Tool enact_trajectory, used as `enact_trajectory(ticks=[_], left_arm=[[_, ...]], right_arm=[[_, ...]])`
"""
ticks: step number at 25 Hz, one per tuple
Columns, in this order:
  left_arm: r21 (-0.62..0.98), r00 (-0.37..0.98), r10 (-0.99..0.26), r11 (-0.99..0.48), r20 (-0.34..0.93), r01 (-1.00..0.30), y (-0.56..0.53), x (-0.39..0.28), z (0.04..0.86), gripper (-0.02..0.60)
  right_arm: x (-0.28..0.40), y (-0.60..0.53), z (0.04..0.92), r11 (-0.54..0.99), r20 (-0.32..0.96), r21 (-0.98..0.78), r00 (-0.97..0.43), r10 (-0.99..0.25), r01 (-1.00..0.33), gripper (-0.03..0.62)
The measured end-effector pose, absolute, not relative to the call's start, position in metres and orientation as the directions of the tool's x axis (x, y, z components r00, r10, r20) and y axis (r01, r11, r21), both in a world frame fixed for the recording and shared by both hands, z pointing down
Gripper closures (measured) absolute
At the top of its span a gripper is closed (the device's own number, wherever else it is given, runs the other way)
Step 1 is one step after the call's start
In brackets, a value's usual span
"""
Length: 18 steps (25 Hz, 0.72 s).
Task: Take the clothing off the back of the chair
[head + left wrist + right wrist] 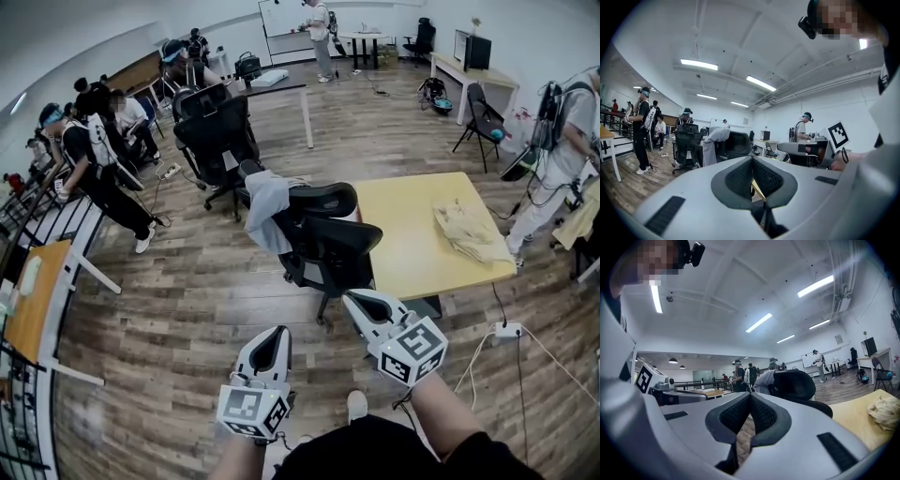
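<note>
Left gripper point(273, 336) sits low, left of centre, jaws pressed together with nothing between them; in the left gripper view the ribbed pads point(740, 177) meet at the tip. Grey clothing point(267, 211) is still on the chair, draped over the left side of the backrest and hanging down, well ahead of both grippers, neither touching it. Black office chair point(330, 246) stands on the wood floor point(178, 309), pushed up against the left edge of the table. Right gripper point(356, 300) is nearer the chair, just short of its base in the head view, jaws also closed tip to tip and empty. Yellow table point(412, 262) is right of the chair. Crumpled cream cloth point(469, 234) lies on the tabletop near the right edge. Person in white point(562, 159) stands just beyond the table's right side.
</note>
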<state>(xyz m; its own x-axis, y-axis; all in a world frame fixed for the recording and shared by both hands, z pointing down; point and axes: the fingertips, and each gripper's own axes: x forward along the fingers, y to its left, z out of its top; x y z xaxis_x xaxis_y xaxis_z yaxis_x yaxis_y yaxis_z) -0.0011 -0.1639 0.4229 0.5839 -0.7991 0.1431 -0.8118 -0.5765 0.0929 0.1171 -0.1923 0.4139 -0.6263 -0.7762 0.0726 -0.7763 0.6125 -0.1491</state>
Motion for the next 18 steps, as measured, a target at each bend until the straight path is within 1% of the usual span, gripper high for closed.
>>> enact_trajectory(ticks=[11, 18], left_arm=[[0.07, 0.524, -0.843, -0.519, 0.119, -0.852, -0.202, 0.021, 0.41, 0.563], [0.059, 0.454, -0.885, -0.45, 0.101, -0.891, -0.221, 0.013, 0.401, 0.563]], right_arm=[[0.138, -0.233, 0.409, 0.665, 0.056, -0.153, -0.678, -0.733, -0.731, 0.582], [0.137, -0.249, 0.406, 0.707, 0.057, -0.148, -0.72, -0.692, -0.691, 0.582]])
